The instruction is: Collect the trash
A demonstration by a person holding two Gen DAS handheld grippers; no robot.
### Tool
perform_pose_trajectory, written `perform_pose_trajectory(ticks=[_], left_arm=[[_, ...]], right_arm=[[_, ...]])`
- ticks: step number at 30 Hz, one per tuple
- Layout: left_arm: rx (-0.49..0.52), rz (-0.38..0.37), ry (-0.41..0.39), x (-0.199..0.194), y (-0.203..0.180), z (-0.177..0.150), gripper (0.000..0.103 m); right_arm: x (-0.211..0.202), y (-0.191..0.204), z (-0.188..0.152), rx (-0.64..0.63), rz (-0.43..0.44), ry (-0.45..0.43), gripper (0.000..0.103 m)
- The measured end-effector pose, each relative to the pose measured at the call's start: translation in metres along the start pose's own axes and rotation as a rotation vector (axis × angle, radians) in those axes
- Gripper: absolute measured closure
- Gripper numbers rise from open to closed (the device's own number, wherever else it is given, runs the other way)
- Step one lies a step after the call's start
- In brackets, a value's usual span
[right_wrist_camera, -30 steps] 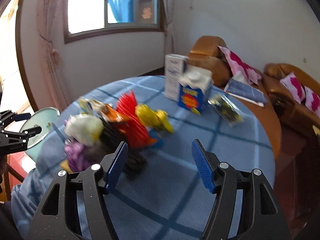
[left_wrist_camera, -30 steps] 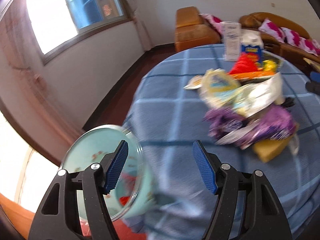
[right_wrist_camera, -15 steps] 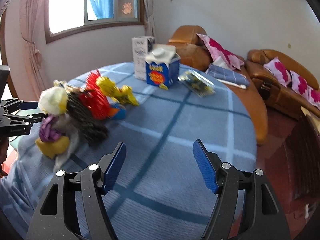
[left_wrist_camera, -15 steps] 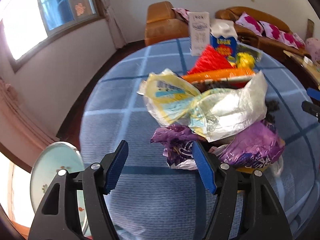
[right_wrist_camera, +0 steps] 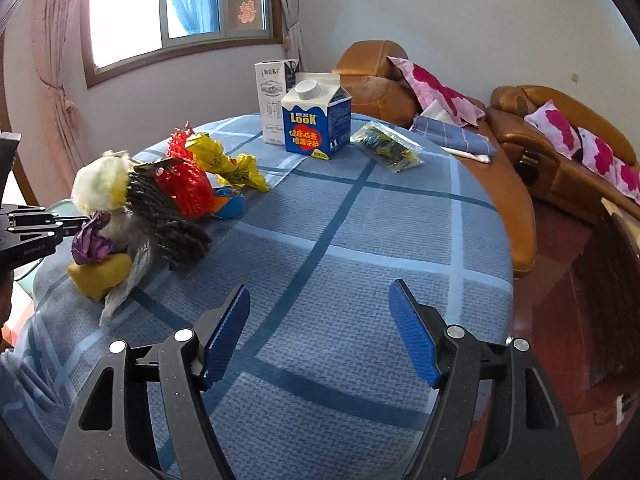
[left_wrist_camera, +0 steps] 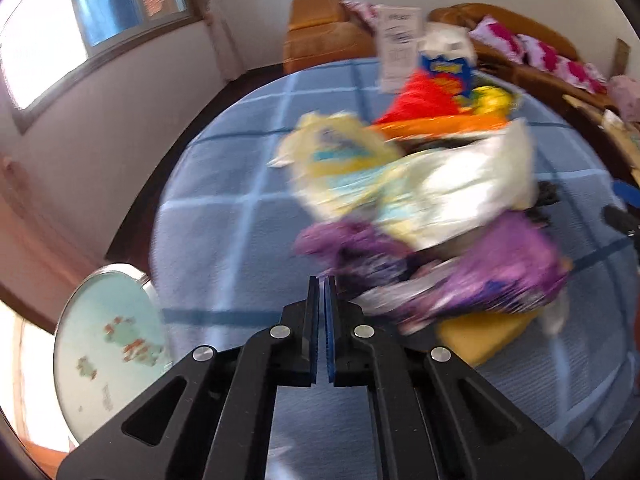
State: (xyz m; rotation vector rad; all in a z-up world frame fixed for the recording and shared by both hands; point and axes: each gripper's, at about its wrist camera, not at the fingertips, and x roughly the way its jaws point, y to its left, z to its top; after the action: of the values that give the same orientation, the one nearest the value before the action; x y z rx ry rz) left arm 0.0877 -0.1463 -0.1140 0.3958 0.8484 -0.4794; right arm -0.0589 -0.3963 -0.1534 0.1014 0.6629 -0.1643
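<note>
Left hand-held gripper [left_wrist_camera: 321,280] has snapped shut; only right view shows carton [right_wrist_camera: 316,118].

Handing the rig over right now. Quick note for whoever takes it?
Left tool: shut, tip at the crumpled purple foil wrapper; can't confirm a pinch on it.
Right tool: jaws opening, nothing between them, over the blue checked tablecloth.
Trash: heap of mixed wrappers beside the left tool; blue gable-top carton, tall white carton and clear plastic packet sit apart at the far side.
Done: nothing visibly collected.
Left: all of it.
</note>
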Motion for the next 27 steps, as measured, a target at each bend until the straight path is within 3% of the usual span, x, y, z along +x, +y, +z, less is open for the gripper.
perform_pose_trajectory(ticks=[4,6,7,8,12,14,17,19,21,22,27], left_arm=[[-0.048,0.063,0.001,-0.005,0.025,-0.008,0.097],[-0.07,0.077,-0.031,-0.012,0.03,-0.005,0.078],[-0.073,0.079,-0.044,-0.015,0.031,-0.004,0.055],[-0.074,0.081,-0.071,-0.019,0.029,0.0,0.051],[-0.048,0.022,-0.113,-0.022,0.015,0.016,0.052],[0.002,-0.056,-0.119,-0.016,0.001,0.025,0.052],[0.075,-0.12,-0.02,0.016,-0.018,0.025,0.06],[0.055,-0.146,-0.01,0.025,-0.019,0.023,0.064],[0.072,-0.139,-0.013,0.022,-0.02,0.023,0.069],[0.062,-0.136,-0.011,0.017,-0.018,0.023,0.078],[0.024,-0.071,-0.083,-0.024,-0.002,0.022,0.086]], right_arm=[[-0.001,0.001,-0.002,0.006,0.008,0.0,0.031],[0.0,0.003,-0.002,0.003,0.008,0.001,0.031],[0.0,0.004,-0.002,0.001,0.009,0.002,0.031],[0.0,0.004,-0.002,0.0,0.01,0.002,0.031],[-0.001,0.004,-0.002,-0.007,-0.002,-0.001,0.031],[-0.001,0.001,-0.002,-0.006,-0.01,-0.002,0.031],[-0.002,-0.003,-0.004,0.003,-0.018,-0.002,0.031],[-0.002,-0.004,-0.004,0.004,-0.024,-0.001,0.031],[-0.004,-0.003,-0.005,-0.002,-0.025,-0.005,0.031],[-0.005,-0.002,-0.004,-0.004,-0.026,-0.009,0.03],[-0.006,-0.001,-0.005,0.003,-0.022,-0.013,0.03]])
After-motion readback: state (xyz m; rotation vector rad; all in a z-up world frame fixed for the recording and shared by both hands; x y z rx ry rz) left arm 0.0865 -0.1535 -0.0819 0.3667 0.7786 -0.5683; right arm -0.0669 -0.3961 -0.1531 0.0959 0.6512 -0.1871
